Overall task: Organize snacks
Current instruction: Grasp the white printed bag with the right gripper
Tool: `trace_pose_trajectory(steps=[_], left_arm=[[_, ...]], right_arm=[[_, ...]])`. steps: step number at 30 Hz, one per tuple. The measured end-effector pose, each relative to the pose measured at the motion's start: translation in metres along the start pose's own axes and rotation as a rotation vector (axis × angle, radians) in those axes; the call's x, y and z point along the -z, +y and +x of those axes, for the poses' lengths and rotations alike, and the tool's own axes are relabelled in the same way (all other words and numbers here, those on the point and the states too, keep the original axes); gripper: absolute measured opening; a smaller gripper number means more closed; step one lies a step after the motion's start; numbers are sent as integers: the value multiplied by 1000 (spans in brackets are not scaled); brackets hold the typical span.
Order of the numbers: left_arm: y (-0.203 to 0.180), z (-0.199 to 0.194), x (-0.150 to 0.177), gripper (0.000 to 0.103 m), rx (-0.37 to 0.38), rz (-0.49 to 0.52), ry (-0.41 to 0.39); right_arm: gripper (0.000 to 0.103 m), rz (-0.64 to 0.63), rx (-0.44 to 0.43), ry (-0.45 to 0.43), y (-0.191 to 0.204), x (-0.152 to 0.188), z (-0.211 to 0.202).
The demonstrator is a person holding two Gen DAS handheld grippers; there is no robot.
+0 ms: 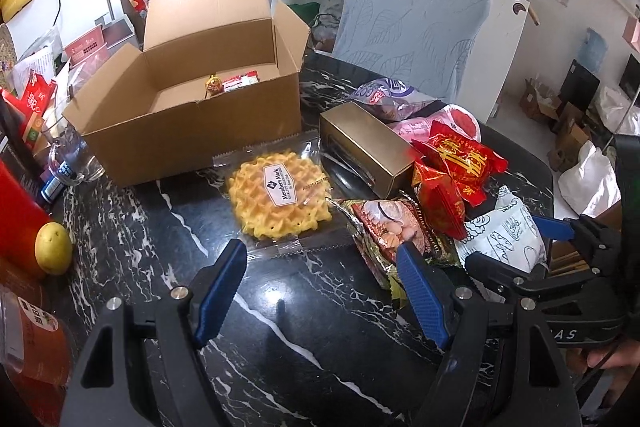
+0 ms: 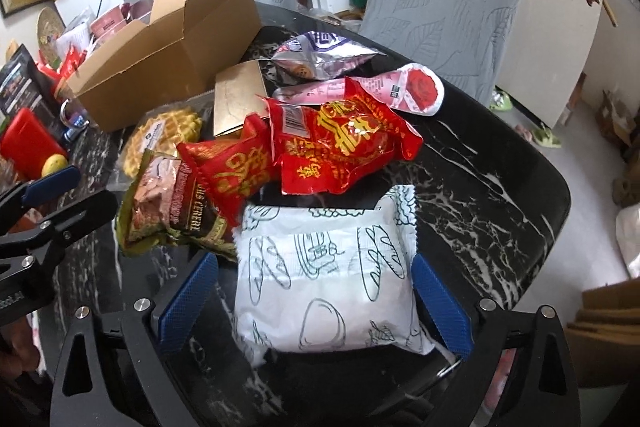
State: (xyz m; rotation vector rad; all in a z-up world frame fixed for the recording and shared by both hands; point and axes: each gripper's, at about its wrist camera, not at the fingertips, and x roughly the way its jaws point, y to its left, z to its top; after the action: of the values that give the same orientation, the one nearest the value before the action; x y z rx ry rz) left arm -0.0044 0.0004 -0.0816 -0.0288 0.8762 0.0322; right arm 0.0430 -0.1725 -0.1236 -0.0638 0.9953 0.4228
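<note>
So the right gripper (image 2: 314, 297) is wide open and sits right over the white packet (image 2: 326, 279) with the bread doodles on it. The packet lies between the two blue pads, but neither pad looks like it's pressing yet, so nothing is actually held. Its long side seems to run roughly across the jaws, edge to edge, which is a snug fit; I'd guess the squeeze has to come straight in from both sides or it'll just skid on the marble table (image 2: 480, 163).

The left gripper (image 1: 322, 291) is partly open and empty, hanging over bare tabletop with the waffle pack (image 1: 280, 197) just ahead of it. It's well off from the white packet, so the right hand is clearly the one for this grab.

The cardboard box (image 1: 192, 131) sits open up and to the left, past the red snack bags (image 2: 344, 143) and the gold carton (image 2: 236, 99). That's likely where the packet goes, with a few small things already inside.
</note>
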Motion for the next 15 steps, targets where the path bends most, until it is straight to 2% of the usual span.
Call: trace_pose_trajectory(steps=[3,5,8,10,15], left_arm=[[-2,0,-1,77,5,2,-1],[-3,0,-2,77,14,4,-3],[-8,0,-3,77,38,8,-3],[-11,2,-4,77,54,11,0],[-24,12,-6,77,89,28,28]], right_arm=[[97,-7,3,-2,-2,0,1],[85,-12,15,1,-4,1,1],[77,5,-17,6,-9,0,-1],[74,19,-34,6,-13,-1,-1],[73,44,-43,1,-24,0,-5]])
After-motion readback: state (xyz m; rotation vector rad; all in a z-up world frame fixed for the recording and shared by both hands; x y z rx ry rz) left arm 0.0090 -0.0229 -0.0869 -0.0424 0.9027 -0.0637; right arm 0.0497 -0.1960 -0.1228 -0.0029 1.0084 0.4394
